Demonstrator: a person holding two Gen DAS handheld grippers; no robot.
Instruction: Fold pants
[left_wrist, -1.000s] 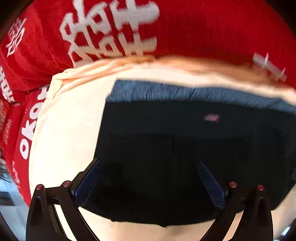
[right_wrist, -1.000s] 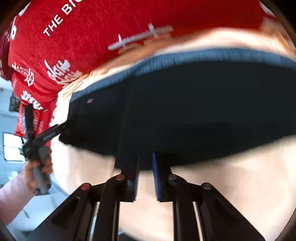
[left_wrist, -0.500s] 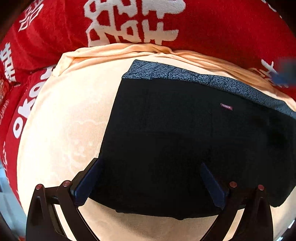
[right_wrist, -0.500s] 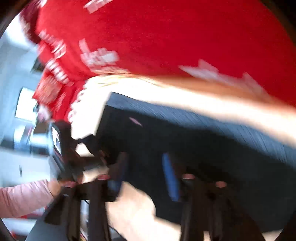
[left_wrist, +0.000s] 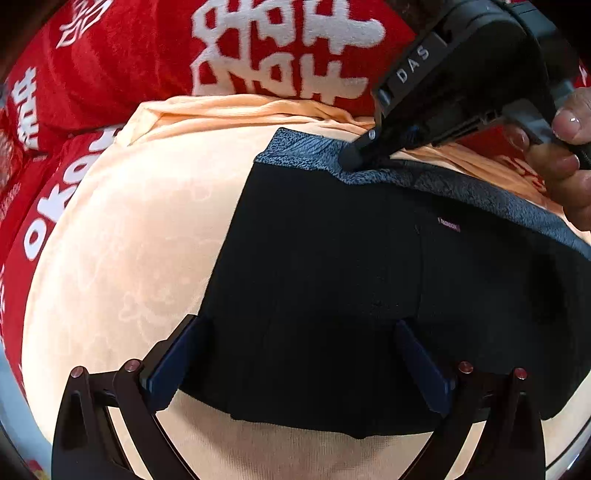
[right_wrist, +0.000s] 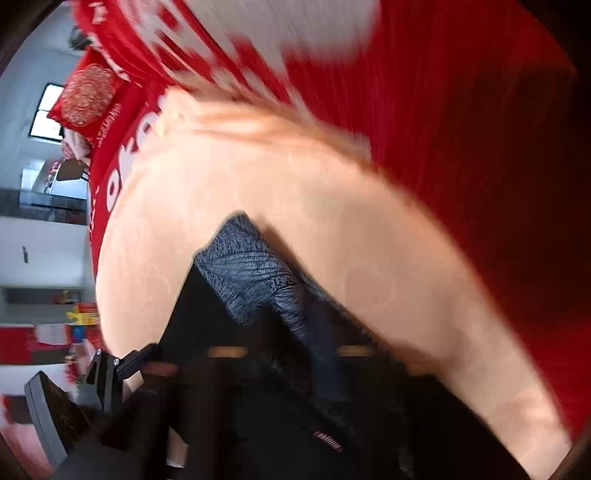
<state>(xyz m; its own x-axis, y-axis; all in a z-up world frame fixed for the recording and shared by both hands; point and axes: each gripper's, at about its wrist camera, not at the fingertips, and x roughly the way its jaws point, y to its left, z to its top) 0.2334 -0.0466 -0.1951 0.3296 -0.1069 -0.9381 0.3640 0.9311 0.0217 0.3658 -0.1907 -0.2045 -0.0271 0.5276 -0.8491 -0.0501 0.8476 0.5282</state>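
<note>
A: Taking the peach sheet (left_wrist: 122, 236) as the landmark, where are the pants (left_wrist: 369, 280)?

B: Lying flat on it, right of its bare left part, grey waistband (left_wrist: 306, 155) along the far edge near the red blanket (left_wrist: 129, 62) that lies beyond the sheet.

A: And the left gripper (left_wrist: 295, 354)?

B: Over the sheet's near edge, jaws spread wide above the near hem of the pants, pinching nothing.

A: The right gripper (left_wrist: 354, 157)?

B: Further right, at the sheet's far side. Its jaws have just been closing and are now pressed together on the waistband by the left corner. A hand (left_wrist: 569, 155) holds its handle. Its own view is blurred.
</note>
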